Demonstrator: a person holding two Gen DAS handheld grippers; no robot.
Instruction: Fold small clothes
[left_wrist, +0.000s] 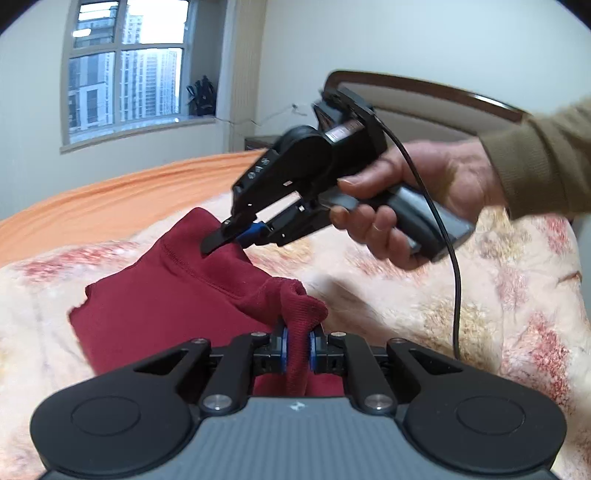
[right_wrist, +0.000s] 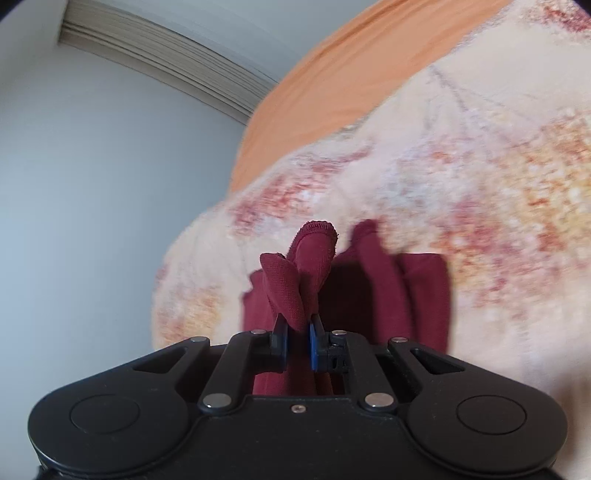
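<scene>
The dark red garment (left_wrist: 162, 295) is a soft knit, light and floppy, and I judge it will sag and crease wherever I do not support it; it will not slip much against the pads, but a thin pinch could let a layer slide out. The best places to hold it are the stitched hems and corners, where the cloth is doubled and gives the pads something firm.

My left tool (left_wrist: 298, 345) is closed on a bunched ribbed edge at the near side, the cloth squeezed between the blue pads (left_wrist: 284, 347). My right tool (left_wrist: 236, 236) is clamped on the far corner, which it holds raised into a peak; the right wrist view shows a folded knit tab pinched between its fingers (right_wrist: 282, 341).

The garment lies on the flowered blanket (left_wrist: 461, 302) on the bed, partly spread flat, with both gripped ends lifted off it. It is a plain deep red with a visible seam line running across it and a ribbed band at one end. I cannot tell what kind of garment it is. An orange sheet (left_wrist: 110, 199) shows beyond the blanket.
</scene>
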